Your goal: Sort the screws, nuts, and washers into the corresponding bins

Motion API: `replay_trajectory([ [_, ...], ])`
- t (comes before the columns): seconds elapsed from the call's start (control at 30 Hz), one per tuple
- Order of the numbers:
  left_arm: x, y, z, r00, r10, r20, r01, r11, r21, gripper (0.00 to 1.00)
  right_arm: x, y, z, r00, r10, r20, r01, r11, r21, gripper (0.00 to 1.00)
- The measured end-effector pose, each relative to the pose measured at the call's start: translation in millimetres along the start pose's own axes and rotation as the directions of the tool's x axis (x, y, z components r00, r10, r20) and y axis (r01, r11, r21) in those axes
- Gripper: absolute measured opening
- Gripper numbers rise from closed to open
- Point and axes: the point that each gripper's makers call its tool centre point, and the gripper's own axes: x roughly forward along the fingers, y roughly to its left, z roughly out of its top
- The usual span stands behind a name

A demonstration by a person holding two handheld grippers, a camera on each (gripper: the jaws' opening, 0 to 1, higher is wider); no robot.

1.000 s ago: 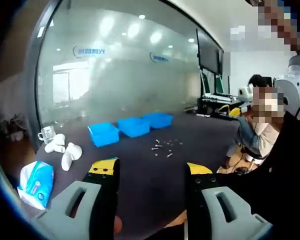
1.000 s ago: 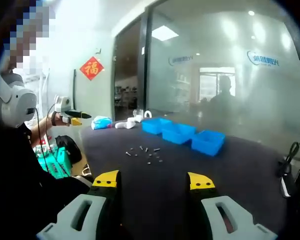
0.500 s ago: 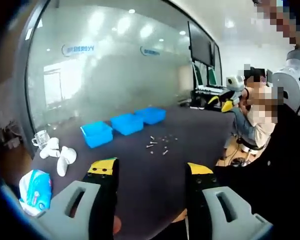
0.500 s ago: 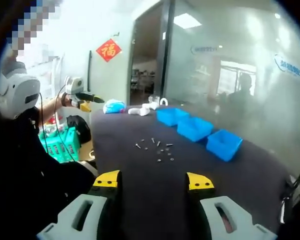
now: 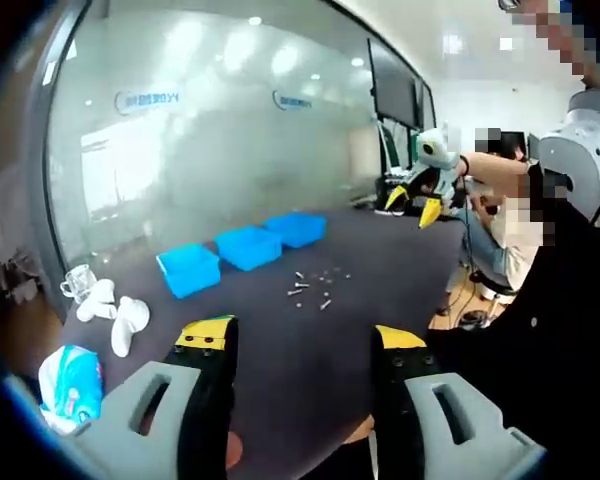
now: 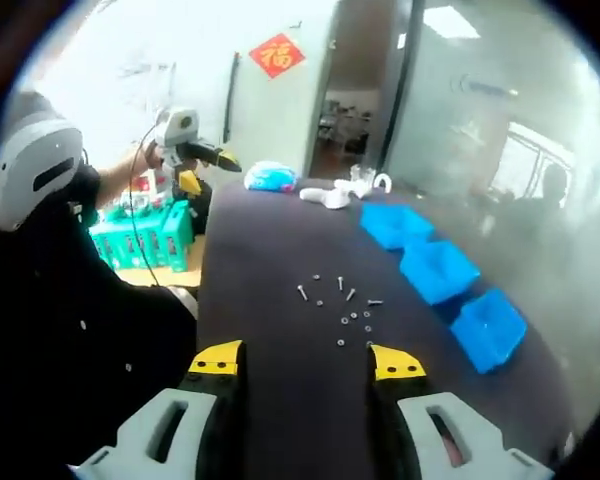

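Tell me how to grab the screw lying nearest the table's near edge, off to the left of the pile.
That screw lies flat on the dark table, apart from the rest. Bring the right claw down from above and pinch across its shank, jaws crosswise to its length. Thread detail is too small to see.

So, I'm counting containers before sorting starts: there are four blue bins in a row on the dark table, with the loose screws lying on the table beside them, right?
Not quite: there are three blue bins, not four. The right gripper view shows the row of three on the dark table, and the left gripper view agrees. The rest holds: the loose screws lie on the table beside them.
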Motion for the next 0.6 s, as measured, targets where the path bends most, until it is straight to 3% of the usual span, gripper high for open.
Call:
replay_trajectory([
  [0.33,-3,1.0,-9.0,1.000,0.000,-0.027,-0.001,1.000,-0.011,0.51,51,-1,26.1,0.991,0.111,-0.073,-0.117,0.989,-0.086,0.41],
  [0.6,-5,2.5,-11.6,1.000,0.009,-0.023,-0.009,1.000,-0.025,0.51,91,7,29.9,0.965,0.195,-0.173,-0.220,0.965,-0.140,0.40],
])
